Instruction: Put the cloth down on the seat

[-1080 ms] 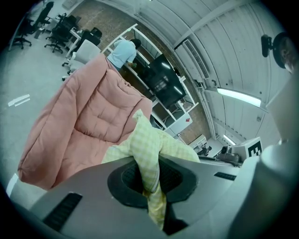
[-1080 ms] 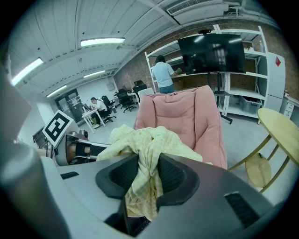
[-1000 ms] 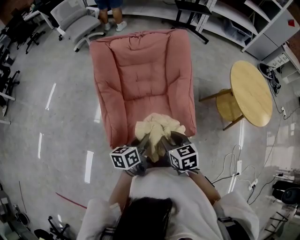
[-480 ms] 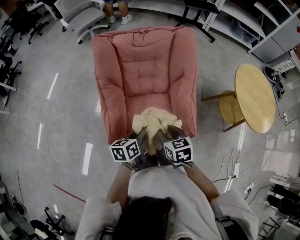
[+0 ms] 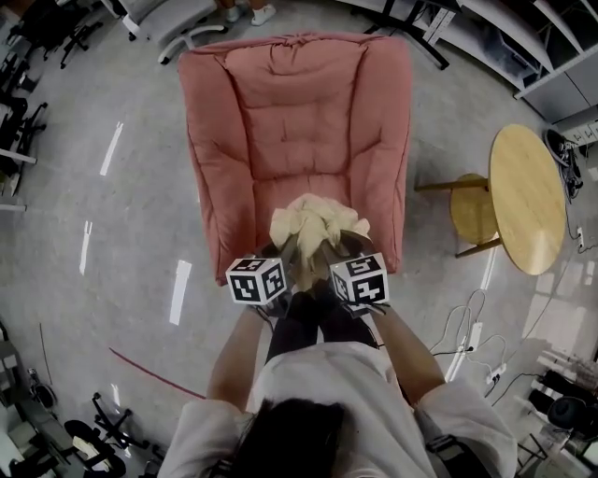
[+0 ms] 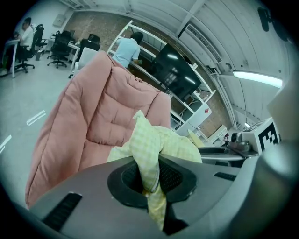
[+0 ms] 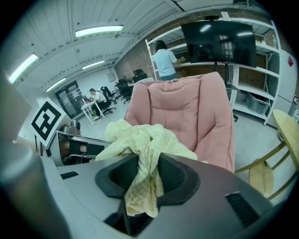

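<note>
A pale yellow checked cloth (image 5: 316,224) hangs bunched over the front edge of a pink padded armchair (image 5: 299,121). Both grippers grip it side by side. My left gripper (image 5: 291,250) is shut on a fold of the cloth (image 6: 150,156), which is pinched between its jaws. My right gripper (image 5: 334,248) is shut on another bunch of the cloth (image 7: 145,163). In both gripper views the armchair's back (image 6: 112,107) (image 7: 187,107) rises just beyond the cloth. The fingertips themselves are hidden under the cloth in the head view.
A round wooden side table (image 5: 528,196) with a small wooden stool (image 5: 472,210) stands right of the armchair. Cables (image 5: 467,336) lie on the floor at right. Office chairs (image 5: 168,19) and shelving (image 5: 551,56) are beyond. People stand by the shelves (image 7: 163,58).
Both grippers have moved forward and down with the cloth, from in front of the armchair to over its seat's front edge. The grip on the cloth is unchanged.
</note>
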{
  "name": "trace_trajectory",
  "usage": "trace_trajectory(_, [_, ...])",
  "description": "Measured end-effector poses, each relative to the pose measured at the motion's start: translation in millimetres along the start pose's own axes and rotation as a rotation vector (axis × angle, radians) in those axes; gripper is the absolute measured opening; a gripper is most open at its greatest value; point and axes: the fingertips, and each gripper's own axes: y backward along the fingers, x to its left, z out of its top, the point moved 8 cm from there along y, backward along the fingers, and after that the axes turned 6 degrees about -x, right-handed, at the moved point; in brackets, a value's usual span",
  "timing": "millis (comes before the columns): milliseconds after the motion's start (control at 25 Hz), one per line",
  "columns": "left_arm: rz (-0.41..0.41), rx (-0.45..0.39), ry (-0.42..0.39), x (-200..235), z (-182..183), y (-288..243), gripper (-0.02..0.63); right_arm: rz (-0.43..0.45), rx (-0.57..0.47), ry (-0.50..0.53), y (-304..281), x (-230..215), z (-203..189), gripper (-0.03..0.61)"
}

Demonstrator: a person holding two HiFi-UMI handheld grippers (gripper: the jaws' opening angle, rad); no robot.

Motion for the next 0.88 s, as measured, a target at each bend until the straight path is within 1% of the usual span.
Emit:
trace_trajectory(160, [0.034, 0.01, 0.026, 13.3, -7.9, -23.4, 0.048, -0.001, 0.037, 0.012, -25.7, -14.6, -6.0, 0.153])
trace_trajectory(320, [0.06, 0.037, 0.06, 35.7, -20.0, -42.2, 0.048, 0.007, 0.074, -0.042, -56.8, -25.0, -22.8, 0.153])
trace_trajectory(400, [0.078, 0.043, 0.082, 46.1, -26.0, -51.0, 0.048, 0.02, 0.086, -0.047, -72.9, -30.0, -30.6, 0.153])
trace_trajectory(600, [0.117, 0.066, 0.117, 77.1, -39.6, -81.3, 0.048, 0.036, 0.128, -0.003, -116.5, -45.7, -45.6, 0.153])
trace_trajectory(880, [0.137, 0.099, 0.126, 110.6, -50.5, -130.6, 0.048, 0.007, 0.176, 0.051, -168.1, -73.9, -63.8, 0.158])
